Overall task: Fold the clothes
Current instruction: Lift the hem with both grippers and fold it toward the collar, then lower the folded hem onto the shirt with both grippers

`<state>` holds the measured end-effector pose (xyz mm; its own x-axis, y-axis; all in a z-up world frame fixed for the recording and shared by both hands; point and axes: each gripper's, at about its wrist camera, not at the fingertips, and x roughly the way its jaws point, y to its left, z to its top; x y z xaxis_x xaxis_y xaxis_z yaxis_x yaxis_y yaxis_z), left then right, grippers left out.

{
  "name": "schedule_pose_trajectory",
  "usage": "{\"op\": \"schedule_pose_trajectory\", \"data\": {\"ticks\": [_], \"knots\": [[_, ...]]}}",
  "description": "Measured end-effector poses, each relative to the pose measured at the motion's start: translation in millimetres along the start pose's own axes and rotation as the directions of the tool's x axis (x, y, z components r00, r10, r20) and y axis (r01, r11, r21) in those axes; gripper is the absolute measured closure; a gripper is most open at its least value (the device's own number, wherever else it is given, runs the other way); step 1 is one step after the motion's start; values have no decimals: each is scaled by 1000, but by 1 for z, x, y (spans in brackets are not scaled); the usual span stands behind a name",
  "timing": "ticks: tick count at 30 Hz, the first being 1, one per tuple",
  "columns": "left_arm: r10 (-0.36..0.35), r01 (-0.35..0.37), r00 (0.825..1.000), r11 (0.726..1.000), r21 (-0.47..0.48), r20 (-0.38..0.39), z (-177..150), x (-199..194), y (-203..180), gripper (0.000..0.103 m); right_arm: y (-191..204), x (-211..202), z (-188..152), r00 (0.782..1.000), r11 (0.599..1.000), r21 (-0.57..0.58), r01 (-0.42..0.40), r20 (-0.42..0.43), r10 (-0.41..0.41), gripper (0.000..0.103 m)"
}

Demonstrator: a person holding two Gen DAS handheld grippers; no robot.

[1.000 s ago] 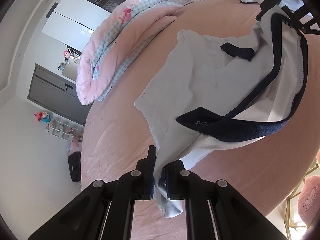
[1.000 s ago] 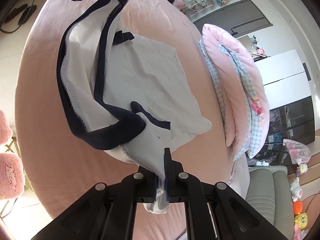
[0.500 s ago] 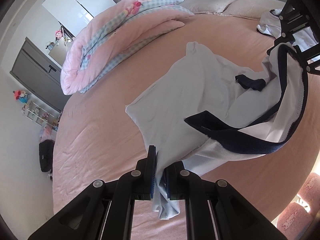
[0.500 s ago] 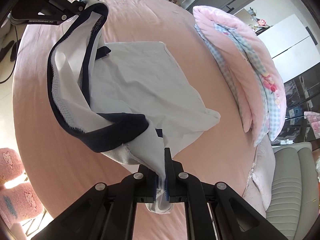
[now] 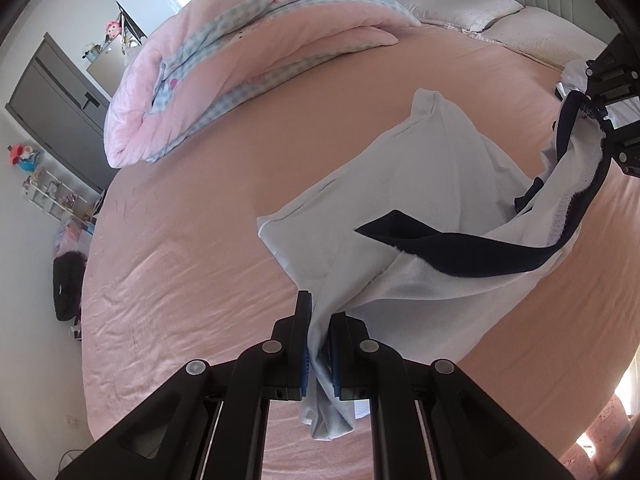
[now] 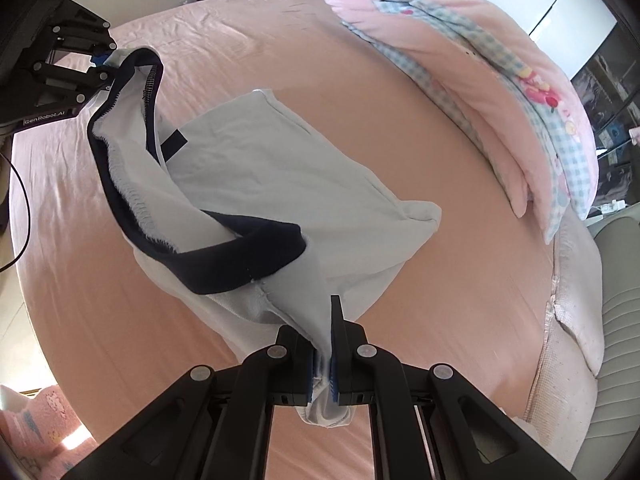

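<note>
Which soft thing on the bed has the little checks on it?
The folded quilt at the bed's far edge. It's pink with blue-checked trim; the pale shirt and pillows are plain.

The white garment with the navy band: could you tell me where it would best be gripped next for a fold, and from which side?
The garment is already pinched at both ends of its navy band by the left gripper and right gripper. For the next fold I would probably grip the two free far corners lying on the bed, coming from above: those edges lie flat and uncovered.
</note>
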<state>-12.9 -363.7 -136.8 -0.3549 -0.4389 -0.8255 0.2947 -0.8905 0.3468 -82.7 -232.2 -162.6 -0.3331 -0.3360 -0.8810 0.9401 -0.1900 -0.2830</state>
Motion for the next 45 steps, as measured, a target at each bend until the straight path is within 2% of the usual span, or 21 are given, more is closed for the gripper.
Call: {"op": "schedule_pose_trajectory", "data": {"ticks": [4, 7, 11, 18, 24, 29, 35, 40, 45], "knots": [[-57, 54, 997, 997, -52, -47, 18, 22, 13, 96, -15, 15, 9, 998, 999, 37, -39, -44, 41, 97], [-72, 67, 996, 993, -94, -59, 28, 38, 22, 97, -29, 27, 19, 995, 997, 57, -56, -77, 61, 97], [-98, 86, 994, 981, -174, -57, 37, 58, 30, 98, -52, 48, 33, 989, 985, 142, -99, -96, 113, 97], [-88, 71, 993, 974, -214, -73, 40, 82, 31, 100, -76, 87, 40, 978, 946, 287, -148, -97, 183, 97], [-116, 82, 989, 949, -303, -96, 46, 94, 48, 100, -96, 97, 43, 967, 899, 391, -197, -72, 243, 98], [-123, 77, 987, 931, -357, -108, 56, 102, 60, 100, -112, 100, 51, 969, 871, 450, -199, -43, 243, 98], [-91, 35, 987, 930, -366, -134, 69, 113, 62, 100, -115, 112, 65, 983, 887, 445, -126, -64, 171, 99], [-115, 30, 976, 911, -412, -183, 71, 132, 66, 100, -126, 130, 64, 976, 848, 519, -107, -109, 190, 99], [-120, 17, 966, 912, -410, -228, 69, 146, 60, 99, -126, 141, 65, 974, 837, 542, -78, -139, 180, 99]]}}
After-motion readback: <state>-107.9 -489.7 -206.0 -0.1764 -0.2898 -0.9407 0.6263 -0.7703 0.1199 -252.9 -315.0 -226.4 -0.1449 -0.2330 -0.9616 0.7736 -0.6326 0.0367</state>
